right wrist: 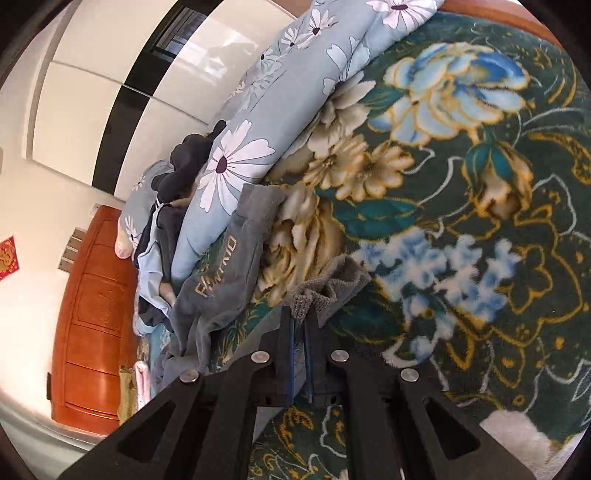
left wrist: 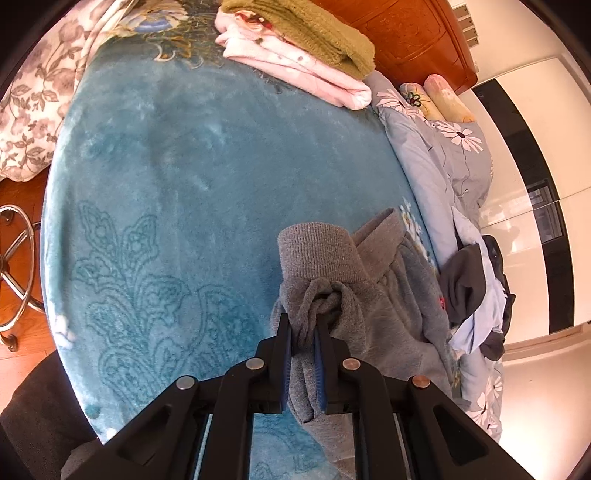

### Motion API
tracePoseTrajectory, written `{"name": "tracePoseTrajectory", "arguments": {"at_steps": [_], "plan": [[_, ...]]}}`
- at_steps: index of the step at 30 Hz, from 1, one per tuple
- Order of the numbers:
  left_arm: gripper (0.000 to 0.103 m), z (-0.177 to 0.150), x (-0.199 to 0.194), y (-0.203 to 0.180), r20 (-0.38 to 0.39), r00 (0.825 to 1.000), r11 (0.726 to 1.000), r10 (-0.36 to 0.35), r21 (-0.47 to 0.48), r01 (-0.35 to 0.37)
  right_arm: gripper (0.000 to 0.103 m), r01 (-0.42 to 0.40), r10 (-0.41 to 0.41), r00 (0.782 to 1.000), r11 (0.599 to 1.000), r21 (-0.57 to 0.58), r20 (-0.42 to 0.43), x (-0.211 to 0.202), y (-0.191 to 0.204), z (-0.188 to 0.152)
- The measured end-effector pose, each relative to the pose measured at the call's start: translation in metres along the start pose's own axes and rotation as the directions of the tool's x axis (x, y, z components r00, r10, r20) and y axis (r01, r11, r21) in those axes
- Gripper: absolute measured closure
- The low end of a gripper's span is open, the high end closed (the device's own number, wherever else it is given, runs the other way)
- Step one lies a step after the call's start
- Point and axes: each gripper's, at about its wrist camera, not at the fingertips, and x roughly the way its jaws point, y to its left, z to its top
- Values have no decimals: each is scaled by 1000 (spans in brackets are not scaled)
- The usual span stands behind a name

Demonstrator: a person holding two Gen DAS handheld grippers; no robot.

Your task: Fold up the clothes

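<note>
A grey sweater with a ribbed cuff lies on the teal plush blanket of the bed. My left gripper is shut on a bunched fold of the grey sweater just below the cuff. In the right wrist view the same grey garment, with gold lettering, stretches left across the flowered blanket. My right gripper is shut on its ribbed edge.
A folded pink garment and a green towel are stacked at the far end of the bed. A blue flowered quilt and a heap of dark and light-blue clothes lie to the right. A stool stands at left.
</note>
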Motion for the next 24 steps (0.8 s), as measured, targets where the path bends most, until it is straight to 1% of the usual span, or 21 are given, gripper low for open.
{"name": "tracePoseTrajectory", "arguments": {"at_steps": [2,3,6,8,10,12,13,14,15,16,17,18,20,21,24], "plan": [[92,10,-17,-18,39,998,998,-52,19,52,98,-40,41,999,998,-49,19,0,22,12],[92,15,-25,-28,59,995,997,-80,30,78,98,-72,75,997,994,-83,33,-3,38,19],[92,27,-56,-45,93,978,982,-186,53,182,98,-164,185,978,968,-192,99,-24,84,40],[92,27,-66,-43,97,978,981,-184,75,177,98,-186,229,961,950,-251,155,-49,98,46],[92,20,-58,-30,68,988,988,-139,81,133,98,-150,199,965,955,-257,174,-62,87,42],[92,9,-35,-7,8,998,997,-54,52,54,98,-74,94,989,981,-177,111,-48,50,27],[92,4,-23,6,-25,1000,999,-15,32,16,98,-30,39,997,991,-134,70,-39,30,19],[92,0,-15,18,-48,999,1000,5,1,-5,98,17,-14,1000,996,-92,27,-30,10,11],[93,-2,-10,28,-54,999,1000,4,-30,-6,98,54,-54,999,997,-47,-8,-22,-9,3],[95,-2,-11,34,-40,999,999,1,-53,-3,98,77,-78,997,997,-9,-29,-16,-25,-3],[98,-2,-13,39,-23,1000,997,-2,-75,0,98,88,-87,995,996,22,-38,-14,-37,-8],[98,1,-16,42,-7,1000,996,-7,-89,6,98,92,-90,995,995,41,-41,-14,-44,-9],[98,7,-27,41,25,999,995,-33,-98,36,98,97,-95,995,994,42,-38,-16,-47,-4],[98,9,-30,39,37,999,994,-34,-98,38,98,96,-95,995,995,29,-36,-16,-44,-2],[98,10,-29,31,32,999,996,-44,-77,46,98,99,-99,994,995,-18,-35,-15,-32,4]]}}
